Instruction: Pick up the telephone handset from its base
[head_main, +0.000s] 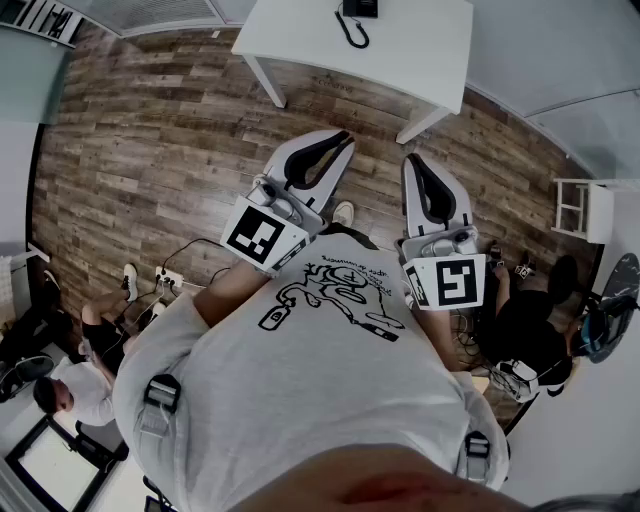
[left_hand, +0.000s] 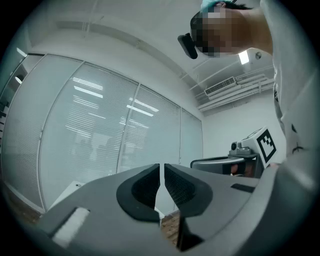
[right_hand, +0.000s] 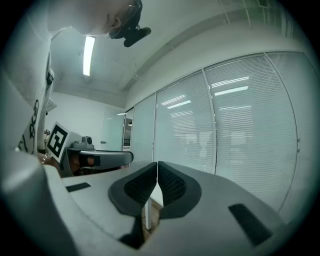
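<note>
The black telephone (head_main: 358, 8) stands at the far edge of a white table (head_main: 400, 50), cut off by the top of the head view, and its cord (head_main: 350, 30) loops onto the tabletop. Both grippers are held level in front of the person's chest, well short of the table, over the wood floor. My left gripper (head_main: 343, 138) (left_hand: 161, 169) is shut with nothing between its jaws. My right gripper (head_main: 412, 162) (right_hand: 157, 169) is likewise shut and empty. The handset cannot be made out apart from the base.
Glass partition walls with blinds (left_hand: 100, 125) fill both gripper views. One person (head_main: 70, 385) sits on the floor at the left near cables and a power strip (head_main: 165, 280). Another person (head_main: 530, 335) crouches at the right. A white shelf (head_main: 582, 208) stands at the right.
</note>
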